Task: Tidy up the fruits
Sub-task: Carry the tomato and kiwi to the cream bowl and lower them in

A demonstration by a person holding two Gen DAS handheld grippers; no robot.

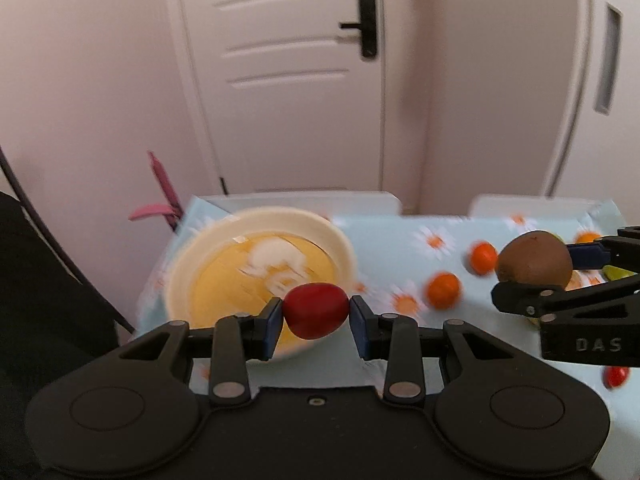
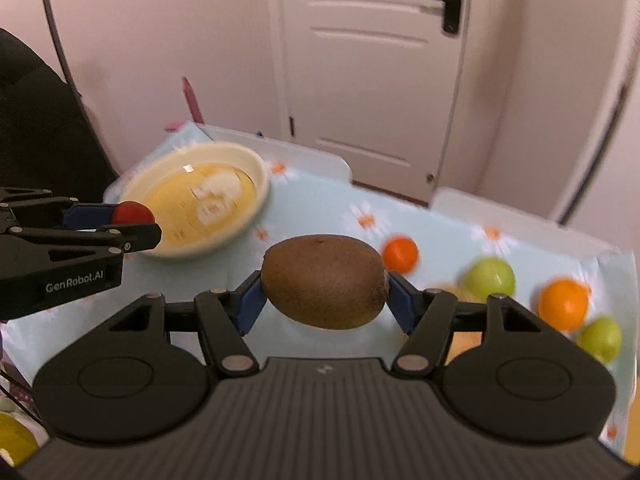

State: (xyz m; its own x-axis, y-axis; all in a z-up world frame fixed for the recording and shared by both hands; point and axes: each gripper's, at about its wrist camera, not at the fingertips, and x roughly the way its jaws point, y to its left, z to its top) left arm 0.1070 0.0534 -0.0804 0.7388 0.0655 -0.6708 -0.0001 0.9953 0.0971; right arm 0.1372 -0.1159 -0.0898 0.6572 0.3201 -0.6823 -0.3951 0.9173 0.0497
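Left wrist view: a small red oval fruit [image 1: 316,311] is clamped by the left gripper [image 1: 316,320], a brown fuzzy kiwi [image 2: 324,282] by the right gripper [image 2: 325,300], with two round orange fruits [image 2: 401,255] and two green ones [image 2: 490,278] counted on the table.

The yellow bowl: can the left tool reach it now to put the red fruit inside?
Probably yes. The left tool holds the red fruit just before the yellow bowl, which looks empty, and nothing stands between them.

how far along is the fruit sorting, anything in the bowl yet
Nothing done yet: the bowl looks empty. In hand: the left hand-held gripper grips a red fruit, the right hand-held gripper a kiwi. Left: orange fruits and green fruits on the table.
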